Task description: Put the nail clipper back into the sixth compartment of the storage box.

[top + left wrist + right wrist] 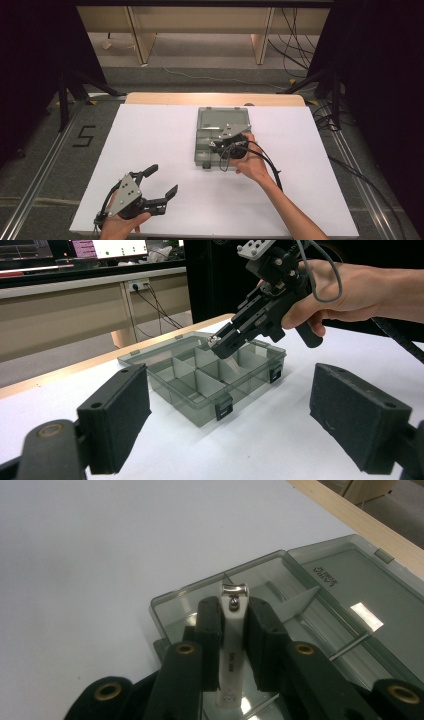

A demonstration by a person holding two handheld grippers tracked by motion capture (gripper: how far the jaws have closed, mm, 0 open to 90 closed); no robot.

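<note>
A smoky grey compartment box [201, 150] lies open in the middle of the white table sheet, its lid [222, 116] flat on the far side. My right gripper [213, 146] hovers over the box's compartments, shut on a white and silver nail clipper [231, 650] that points down into the box [170, 602]. In the left gripper view, the right gripper [216, 342] tilts its tip just above the dividers of the box [190, 410]. My left gripper [163, 180] rests open near the table's front left, with nothing between its jaws [237, 415].
The white sheet [150, 135] covers the table up to a wooden strip [215, 98] at the far edge. Black stands [65, 95] flank the table on both sides. Cables [350, 170] trail over the floor at the right.
</note>
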